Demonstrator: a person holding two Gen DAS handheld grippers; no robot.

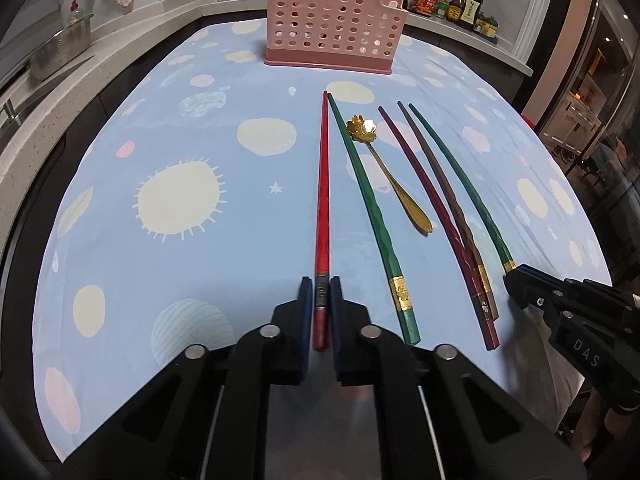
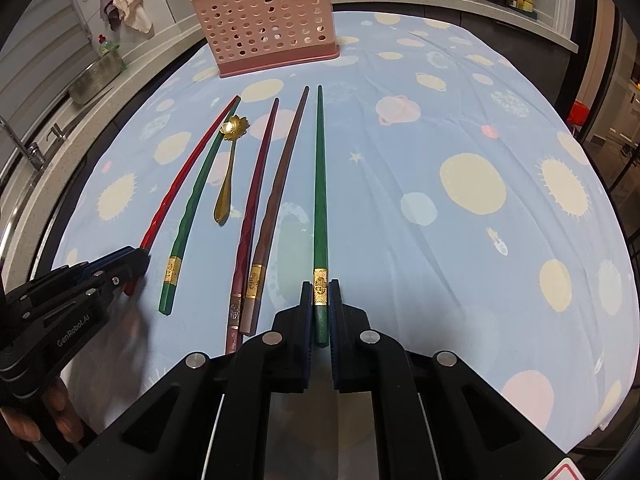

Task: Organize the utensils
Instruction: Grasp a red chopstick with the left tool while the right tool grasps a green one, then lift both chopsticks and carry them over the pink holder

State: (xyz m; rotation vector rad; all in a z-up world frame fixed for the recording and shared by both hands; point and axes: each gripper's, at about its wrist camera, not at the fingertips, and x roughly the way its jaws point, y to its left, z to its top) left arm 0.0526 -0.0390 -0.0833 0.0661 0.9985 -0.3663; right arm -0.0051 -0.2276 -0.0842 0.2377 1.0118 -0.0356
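My left gripper (image 1: 321, 292) is shut on the thick end of a red chopstick (image 1: 322, 200), which lies flat on the blue spotted tablecloth (image 1: 180, 140). My right gripper (image 2: 321, 292) is shut on the gold band of a green chopstick (image 2: 320, 184), the rightmost of the row. Between these two lie another green chopstick (image 1: 368, 200), a gold flower-bowled spoon (image 1: 384, 168), a dark red chopstick (image 1: 428, 200) and a brown chopstick (image 1: 440, 184). A pink perforated utensil holder (image 1: 332, 28) stands upright at the far edge, beyond all the tips.
A counter with a tap (image 2: 24, 148) and a metal colander (image 1: 60, 52) runs along the left. Sauce bottles (image 1: 460, 2) stand at the back right, and a towel (image 2: 128, 0) hangs on the wall. A hand (image 2: 60, 420) holds the left gripper.
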